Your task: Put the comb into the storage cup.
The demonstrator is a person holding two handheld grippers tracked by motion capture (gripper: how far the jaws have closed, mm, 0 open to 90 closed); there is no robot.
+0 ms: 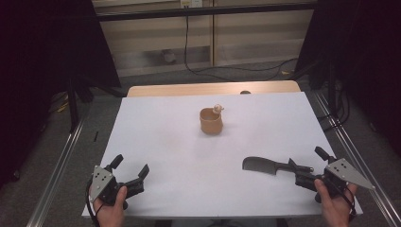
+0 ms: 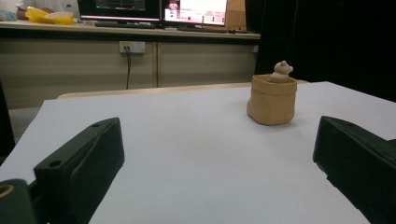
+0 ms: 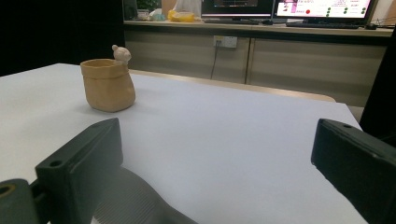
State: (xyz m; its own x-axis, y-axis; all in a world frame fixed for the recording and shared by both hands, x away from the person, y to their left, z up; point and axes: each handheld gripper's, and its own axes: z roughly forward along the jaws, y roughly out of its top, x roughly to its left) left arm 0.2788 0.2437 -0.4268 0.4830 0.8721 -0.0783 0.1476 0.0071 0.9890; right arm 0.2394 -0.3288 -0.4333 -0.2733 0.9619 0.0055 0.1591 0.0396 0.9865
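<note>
Both grippers stand wide open and empty; your right gripper [image 1: 306, 166] sits at the cleaver [image 1: 265, 165] handle, so square it there; left gripper [image 1: 130, 165] waits.

This looks like a lab: a white table [image 1: 156, 142] stands between black curtains [image 1: 47, 42] and metal rails [image 1: 56, 170], with cables [image 1: 227, 71] on the far floor and lit monitors [image 3: 322, 8] on a far counter [image 3: 261, 28].
</note>
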